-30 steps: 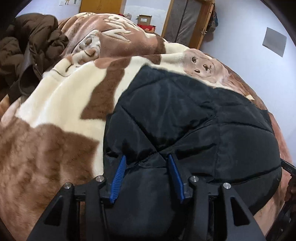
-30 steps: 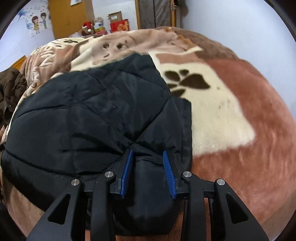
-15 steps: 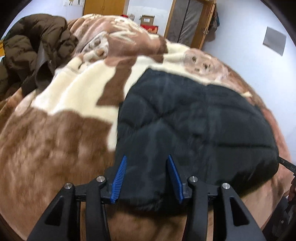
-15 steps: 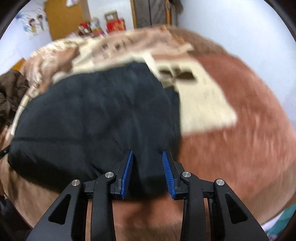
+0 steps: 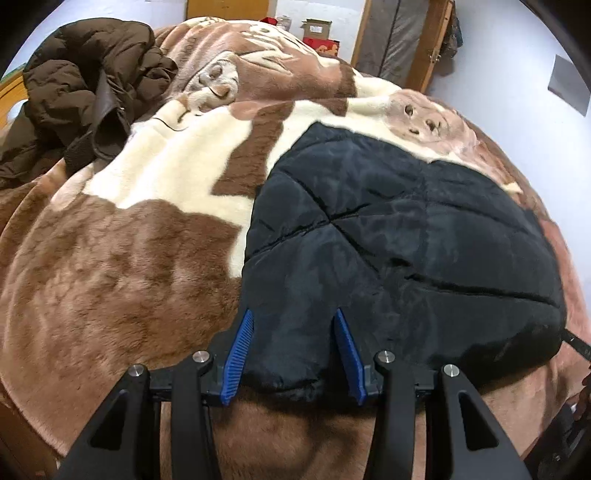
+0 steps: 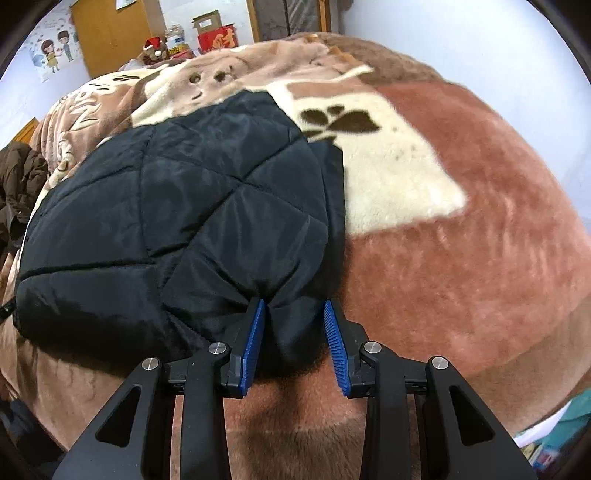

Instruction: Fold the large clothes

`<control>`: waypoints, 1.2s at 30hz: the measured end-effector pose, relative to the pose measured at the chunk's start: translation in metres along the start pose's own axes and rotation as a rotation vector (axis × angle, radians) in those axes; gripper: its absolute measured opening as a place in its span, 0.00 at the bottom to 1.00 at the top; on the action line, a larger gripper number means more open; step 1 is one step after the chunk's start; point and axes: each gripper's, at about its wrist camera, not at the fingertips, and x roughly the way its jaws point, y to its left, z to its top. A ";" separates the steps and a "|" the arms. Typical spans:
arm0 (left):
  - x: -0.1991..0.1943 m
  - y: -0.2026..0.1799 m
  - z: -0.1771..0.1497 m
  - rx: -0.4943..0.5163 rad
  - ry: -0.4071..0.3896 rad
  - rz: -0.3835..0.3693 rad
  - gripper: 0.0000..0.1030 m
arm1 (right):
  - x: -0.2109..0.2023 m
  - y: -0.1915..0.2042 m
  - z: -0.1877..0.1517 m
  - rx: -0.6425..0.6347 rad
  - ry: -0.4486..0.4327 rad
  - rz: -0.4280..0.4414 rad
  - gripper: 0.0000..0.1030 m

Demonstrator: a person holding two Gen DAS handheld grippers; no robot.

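Observation:
A black quilted jacket point(image 5: 399, 243) lies folded on a brown and cream plush blanket point(image 5: 110, 266) on a bed. It also shows in the right wrist view point(image 6: 177, 221). My left gripper point(image 5: 293, 321) is open, its blue fingers point(image 5: 240, 343) straddling the jacket's near left edge without pinching it. My right gripper point(image 6: 293, 308) is open, its blue fingers point(image 6: 334, 343) either side of the jacket's near right corner.
A crumpled brown puffer coat point(image 5: 81, 96) lies at the bed's far left. Wooden wardrobes, boxes point(image 6: 212, 31) and a door stand beyond the bed. White walls lie to the right. The blanket point(image 6: 461, 240) stretches bare right of the jacket.
Both grippers have drawn back toward the near edge of the jacket. The jacket's near fold now lies flat, and less fabric sits between the fingers.

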 end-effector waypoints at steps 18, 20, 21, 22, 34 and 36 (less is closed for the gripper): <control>-0.005 -0.024 0.032 0.042 -0.039 -0.013 0.47 | 0.001 0.021 0.038 -0.032 -0.064 0.052 0.46; -0.001 -0.026 0.039 0.046 -0.039 -0.011 0.47 | 0.005 0.022 0.044 -0.030 -0.064 0.048 0.46; 0.001 -0.027 0.042 0.049 -0.040 -0.011 0.47 | 0.006 0.022 0.047 -0.032 -0.063 0.046 0.47; 0.002 -0.028 0.046 0.053 -0.045 -0.012 0.47 | 0.008 0.024 0.052 -0.036 -0.067 0.046 0.47; 0.077 -0.071 0.087 0.141 0.029 -0.088 0.48 | 0.070 0.053 0.091 -0.087 0.005 0.053 0.46; 0.080 -0.072 0.076 0.159 0.014 -0.091 0.48 | 0.075 0.050 0.081 -0.082 0.016 0.053 0.46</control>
